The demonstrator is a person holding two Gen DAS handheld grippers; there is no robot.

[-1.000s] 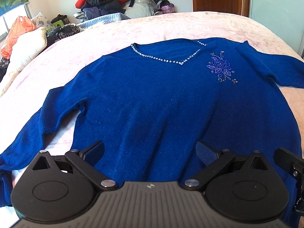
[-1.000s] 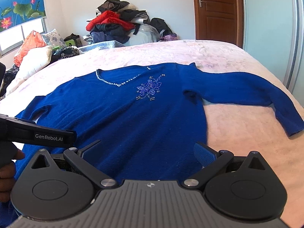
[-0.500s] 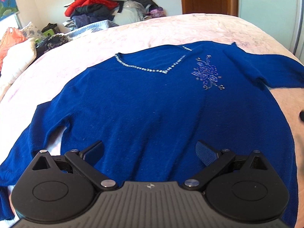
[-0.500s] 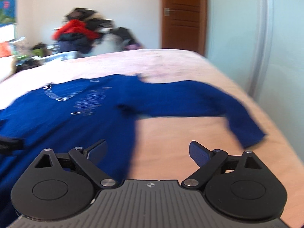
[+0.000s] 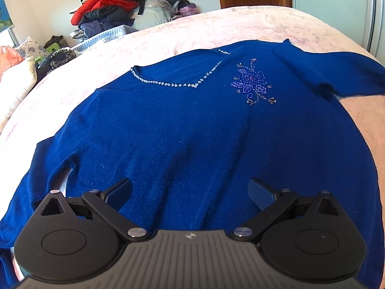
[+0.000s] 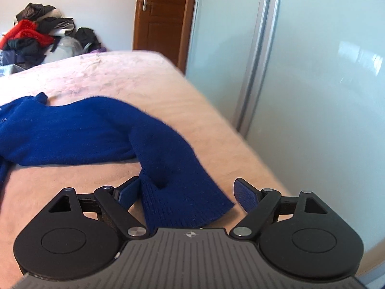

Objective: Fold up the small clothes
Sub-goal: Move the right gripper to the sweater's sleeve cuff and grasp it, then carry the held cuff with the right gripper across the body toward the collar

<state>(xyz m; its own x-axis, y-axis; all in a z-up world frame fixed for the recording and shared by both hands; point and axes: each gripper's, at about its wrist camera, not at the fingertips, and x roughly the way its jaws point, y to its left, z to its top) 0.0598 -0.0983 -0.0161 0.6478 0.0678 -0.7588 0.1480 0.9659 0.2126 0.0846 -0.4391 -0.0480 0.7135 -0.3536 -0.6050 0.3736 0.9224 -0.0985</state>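
I'm spreading my right gripper [image 6: 186, 192] round the sweater [image 5: 192, 132] cuff [image 6: 182, 207]; sleeve running far-left; left gripper [image 5: 190, 192] spread, idling.

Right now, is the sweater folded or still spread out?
Spread out: the sweater lies flat on the bed, front up, both sleeves out to the sides.

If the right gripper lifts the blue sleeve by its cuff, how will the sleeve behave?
Probably floppy: the sleeve already lies bent and rumpled on the bed. Its fuzzy knit looks light and unlikely to slip from the open right gripper once shut. The sweater may drag along.
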